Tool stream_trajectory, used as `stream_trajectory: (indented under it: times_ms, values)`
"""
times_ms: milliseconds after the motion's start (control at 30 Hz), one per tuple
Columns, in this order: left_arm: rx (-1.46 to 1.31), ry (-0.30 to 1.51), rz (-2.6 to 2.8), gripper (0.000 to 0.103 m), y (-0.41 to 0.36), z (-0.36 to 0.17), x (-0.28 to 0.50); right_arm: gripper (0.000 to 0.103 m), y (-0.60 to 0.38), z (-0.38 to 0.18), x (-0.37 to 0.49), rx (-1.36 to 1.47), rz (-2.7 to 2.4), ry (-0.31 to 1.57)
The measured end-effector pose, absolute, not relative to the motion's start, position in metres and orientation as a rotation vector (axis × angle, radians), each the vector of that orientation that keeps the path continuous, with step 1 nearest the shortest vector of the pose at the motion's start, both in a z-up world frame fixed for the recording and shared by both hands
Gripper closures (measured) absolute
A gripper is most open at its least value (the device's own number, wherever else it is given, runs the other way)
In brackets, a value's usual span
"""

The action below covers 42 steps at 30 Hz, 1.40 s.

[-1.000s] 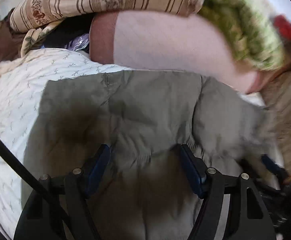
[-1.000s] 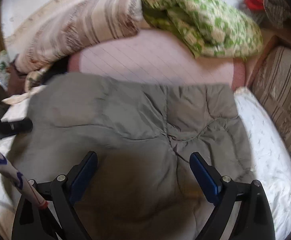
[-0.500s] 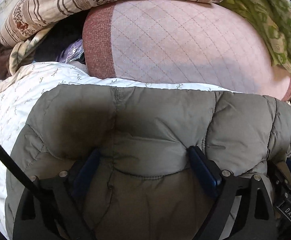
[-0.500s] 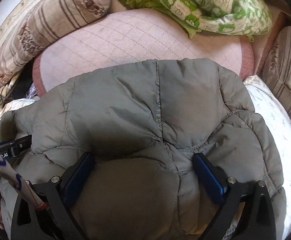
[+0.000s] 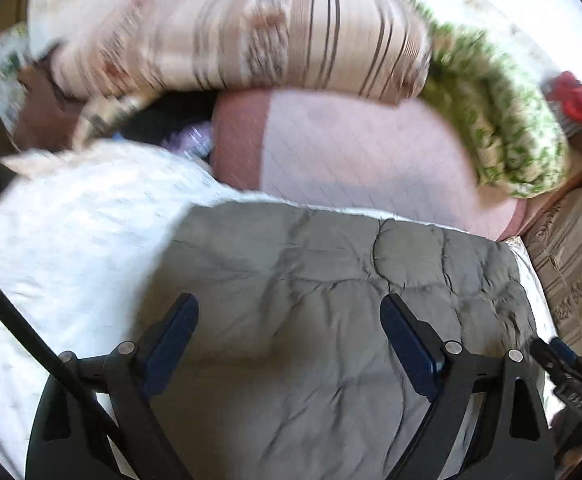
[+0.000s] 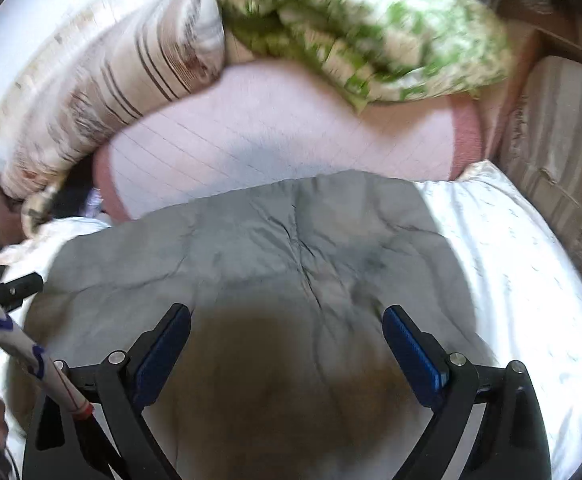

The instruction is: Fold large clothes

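Jacket (image 5: 331,300) lying puffy and creased on the white bed sheet (image 5: 71,248), both grippers' fingers spread above it.
Striped pillow (image 5: 251,28), green blanket (image 6: 371,32) and pink quilt (image 6: 271,128) crowd the bed's far edge; left gripper (image 5: 289,336) and right gripper (image 6: 287,340) hold nothing.

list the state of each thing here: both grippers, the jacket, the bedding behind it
left gripper: open, nothing between the fingers, over the jacket
right gripper: open, holding nothing, over the jacket
grey puffer jacket: folded, lying flat on the white sheet
striped pillow: lying on the pink quilted mat
green floral blanket: bunched up
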<state>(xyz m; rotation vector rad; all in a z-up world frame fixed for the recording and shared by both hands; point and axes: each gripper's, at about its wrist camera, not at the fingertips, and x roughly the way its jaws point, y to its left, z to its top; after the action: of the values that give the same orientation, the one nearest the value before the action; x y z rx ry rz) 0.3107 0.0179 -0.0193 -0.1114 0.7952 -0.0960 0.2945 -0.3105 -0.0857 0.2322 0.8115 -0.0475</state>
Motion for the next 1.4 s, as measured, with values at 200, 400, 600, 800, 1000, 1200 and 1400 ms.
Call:
stream_trajectory:
  times_ms: [200, 400, 600, 800, 1000, 1200, 1400]
  values:
    - [-0.079, 0.618, 0.007, 0.011, 0.084, 0.037, 0.176, 0.004, -0.352, -0.051, 0.177, 0.302, -0.033, 0.796]
    - [-0.057, 0.498, 0.153, 0.011, 0.156, 0.083, 0.062, 0.004, -0.41, -0.004, 0.054, 0.378, -0.104, 0.739]
    - [-0.03, 0.397, 0.304, 0.011, 0.21, 0.135, -0.007, 0.003, -0.458, 0.072, -0.054, 0.364, -0.219, 0.606]
    - [0.031, 0.431, 0.285, 0.011, 0.195, 0.117, -0.005, 0.001, -0.465, 0.097, -0.086, 0.35, -0.259, 0.549]
    - [-0.031, 0.626, 0.126, 0.011, 0.151, 0.036, 0.058, 0.001, -0.439, 0.022, -0.03, 0.412, -0.194, 0.691]
    - [-0.153, 0.839, 0.008, 0.011, 0.123, -0.049, 0.144, 0.001, -0.412, -0.068, 0.05, 0.525, -0.131, 0.794]
    - [-0.316, 0.931, -0.037, 0.011, 0.129, -0.113, 0.211, 0.001, -0.411, -0.134, 0.116, 0.666, -0.162, 0.854]
